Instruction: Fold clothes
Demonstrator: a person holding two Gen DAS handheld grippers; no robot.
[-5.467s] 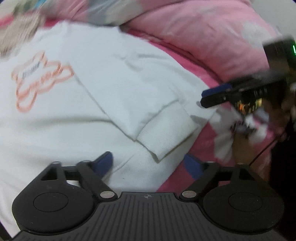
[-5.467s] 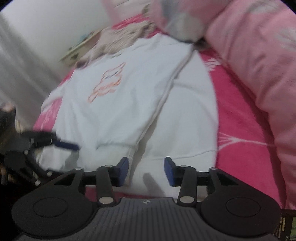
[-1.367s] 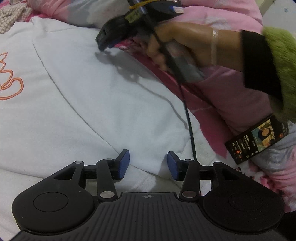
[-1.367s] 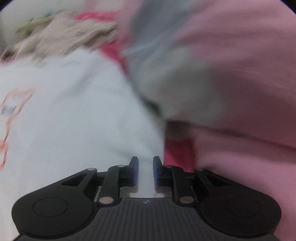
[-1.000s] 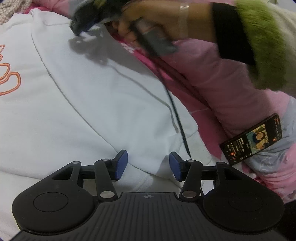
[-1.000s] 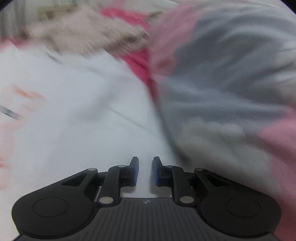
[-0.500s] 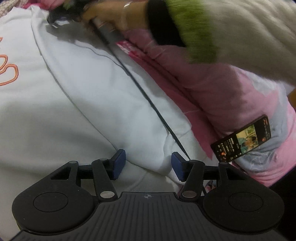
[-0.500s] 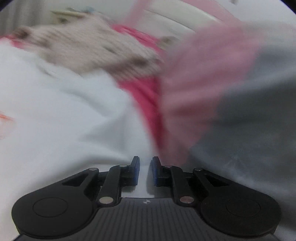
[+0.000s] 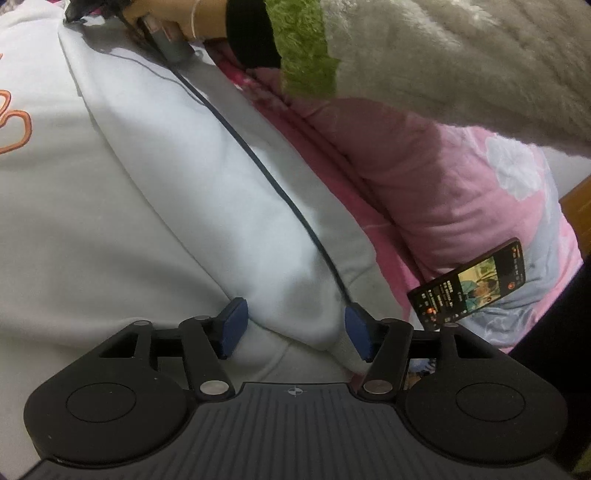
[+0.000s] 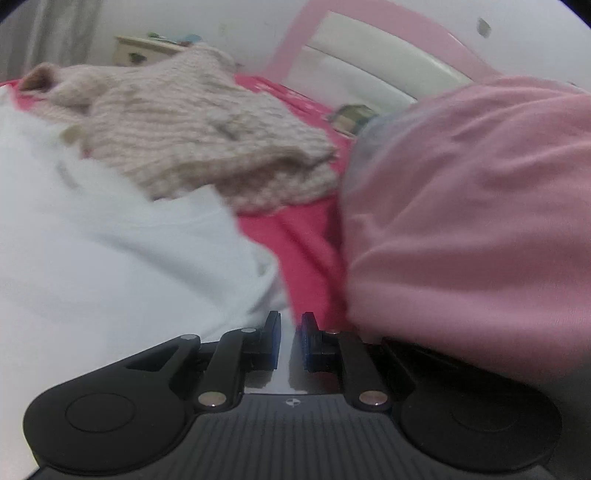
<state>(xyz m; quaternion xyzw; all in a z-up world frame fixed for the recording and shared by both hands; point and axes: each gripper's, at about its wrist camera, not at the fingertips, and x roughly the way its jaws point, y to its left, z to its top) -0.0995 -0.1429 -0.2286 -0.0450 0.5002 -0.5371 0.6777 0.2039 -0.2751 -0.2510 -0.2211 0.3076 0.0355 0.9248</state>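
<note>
A white sweatshirt [image 9: 110, 221] with an orange print lies flat on the bed. Its sleeve [image 9: 221, 184] is folded down along the body. My left gripper [image 9: 295, 328] is low over the sleeve's cuff end. Its jaws are opening, and the cuff lies between the blue pads, not pressed. My right gripper [image 9: 74, 9] is at the top left of the left wrist view, at the sweatshirt's shoulder corner, held by a hand [image 9: 162, 18]. In its own view the right gripper [image 10: 290, 339] is closing to a narrow slit at the sweatshirt's [image 10: 92, 258] edge. Pale cloth shows in the slit.
A dark cable [image 9: 258, 166] trails across the sleeve. A lit phone [image 9: 469, 284] rests on the pink quilt [image 9: 443, 184] to the right. The person's fuzzy sleeve [image 9: 443, 55] hangs overhead. A beige knit sweater [image 10: 184, 129] lies beyond the shoulder on the red sheet [image 10: 295, 240].
The right gripper and its hand have moved up and left across the sweatshirt to its shoulder corner. The left jaws have widened around the cuff. The fuzzy sleeve has come into view.
</note>
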